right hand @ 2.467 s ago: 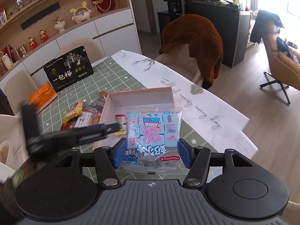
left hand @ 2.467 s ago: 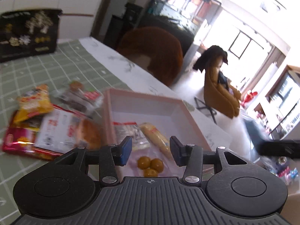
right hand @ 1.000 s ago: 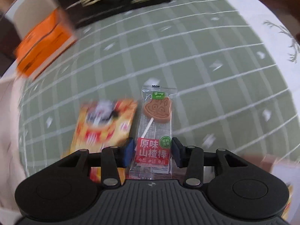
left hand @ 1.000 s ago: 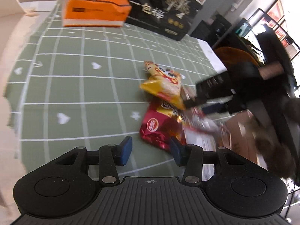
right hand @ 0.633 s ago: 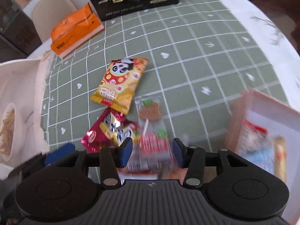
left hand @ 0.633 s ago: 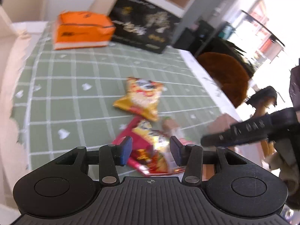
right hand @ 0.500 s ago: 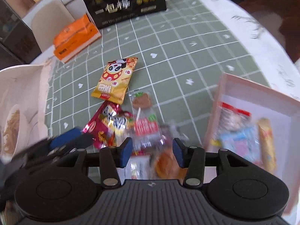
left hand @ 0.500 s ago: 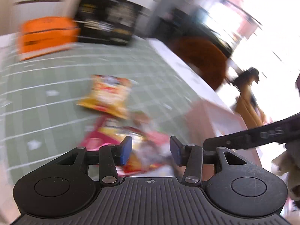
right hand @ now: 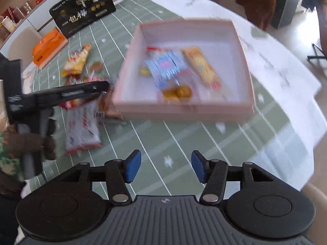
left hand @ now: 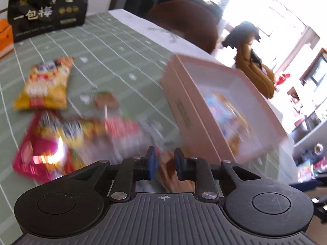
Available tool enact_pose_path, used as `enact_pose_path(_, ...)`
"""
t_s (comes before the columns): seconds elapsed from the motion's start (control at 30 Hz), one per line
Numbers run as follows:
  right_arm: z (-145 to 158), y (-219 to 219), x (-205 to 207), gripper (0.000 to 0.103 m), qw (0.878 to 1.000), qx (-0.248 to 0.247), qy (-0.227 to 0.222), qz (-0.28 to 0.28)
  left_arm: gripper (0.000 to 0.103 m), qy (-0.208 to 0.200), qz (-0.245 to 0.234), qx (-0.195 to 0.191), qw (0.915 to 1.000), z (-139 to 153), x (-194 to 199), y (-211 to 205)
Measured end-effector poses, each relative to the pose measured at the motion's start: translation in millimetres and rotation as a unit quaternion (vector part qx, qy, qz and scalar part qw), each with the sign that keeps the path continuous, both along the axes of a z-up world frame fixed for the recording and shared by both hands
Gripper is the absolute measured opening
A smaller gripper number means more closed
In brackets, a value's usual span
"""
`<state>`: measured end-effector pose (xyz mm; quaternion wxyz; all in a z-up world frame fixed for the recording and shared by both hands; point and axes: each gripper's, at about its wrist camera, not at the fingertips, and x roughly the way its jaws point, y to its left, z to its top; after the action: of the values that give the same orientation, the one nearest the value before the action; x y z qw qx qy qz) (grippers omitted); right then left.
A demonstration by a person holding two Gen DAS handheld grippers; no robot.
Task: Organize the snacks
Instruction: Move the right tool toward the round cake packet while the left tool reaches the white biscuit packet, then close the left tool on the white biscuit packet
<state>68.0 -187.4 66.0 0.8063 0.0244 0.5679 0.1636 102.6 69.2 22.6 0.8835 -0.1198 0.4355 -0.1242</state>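
Left wrist view: the bread packet (left hand: 166,169) lies right at the tongs, a brown, clear-wrapped piece between the two blue pads of the left gripper (left hand: 165,160). These jaws have just been closing and now stand narrow, with the packet between them and, as far as the blur allows, pinched. Its long axis seems to run forward, away from the pads, though the picture is too smeared to be certain.

The pink box (left hand: 184,110) begins just ahead and to the right of these tongs, its near wall beside the packet. From the right wrist view the packet sits against the box's near-left corner, outside it. So the coming move is probably short: lift, carry forward and right over the wall, and release among the snacks already inside, a blue packet (right hand: 165,65) and a long yellow packet (right hand: 202,67).

To the left of the left tongs lie the loose snacks: a red bag (left hand: 45,143), a lollipop (left hand: 106,102) ahead of it, and a yellow chip bag (left hand: 45,83) further out. A red-and-white packet (right hand: 81,126) rests just below the left tongs as the right wrist view shows them.

The right gripper (right hand: 166,167) is well apart from the bread packet, which is ahead and far to its left. Its jaws have just been opening and stand wide with nothing between them, only green tablecloth (right hand: 184,143) below. The left hand is clearly the nearer.
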Motion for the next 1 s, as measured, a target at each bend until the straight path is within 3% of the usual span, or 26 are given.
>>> enact_pose_path(0.2,-31,9,-13,0.060,0.999,0.041,0.022,0.010,0.024,0.006,0.003,-0.012,0.9999,-1,-45,-11)
enact_pose_path(0.23,-32,15,-12,0.063,0.999,0.045,0.016,0.018,0.024,0.011,-0.001,-0.014,0.9998,0,-49,-10)
enact_pose_path(0.27,-31,23,-9,0.071,0.998,0.050,0.006,0.025,0.024,0.017,-0.002,-0.017,0.9997,2,-53,-8)
enact_pose_path(0.3,-32,32,-6,0.078,0.998,0.054,-0.004,0.031,0.023,0.018,0.009,-0.015,0.9997,5,-55,-2)
enact_pose_path(0.33,-33,40,-2,0.078,0.998,0.057,-0.011,0.036,0.023,0.012,0.031,-0.010,0.9994,10,-57,3)
enact_pose_path(0.47,-37,83,12,0.078,0.997,0.033,-0.033,0.066,0.024,-0.010,0.131,-0.021,0.9911,30,-79,41)
enact_pose_path(0.63,-47,121,26,0.075,0.995,0.005,-0.043,0.089,0.025,0.016,0.157,-0.001,0.9874,22,-81,56)
enact_pose_path(0.7,-50,122,26,0.056,0.995,0.004,-0.034,0.092,0.025,0.023,0.164,0.003,0.9861,14,-79,58)
enact_pose_path(0.9,-45,78,-1,0.054,0.996,0.018,-0.021,0.080,0.030,0.024,0.120,0.031,0.9920,5,-71,39)
enact_pose_path(1.0,-42,52,-22,0.053,0.997,-0.023,-0.045,0.060,0.031,0.014,0.065,0.061,0.9960,5,-70,17)
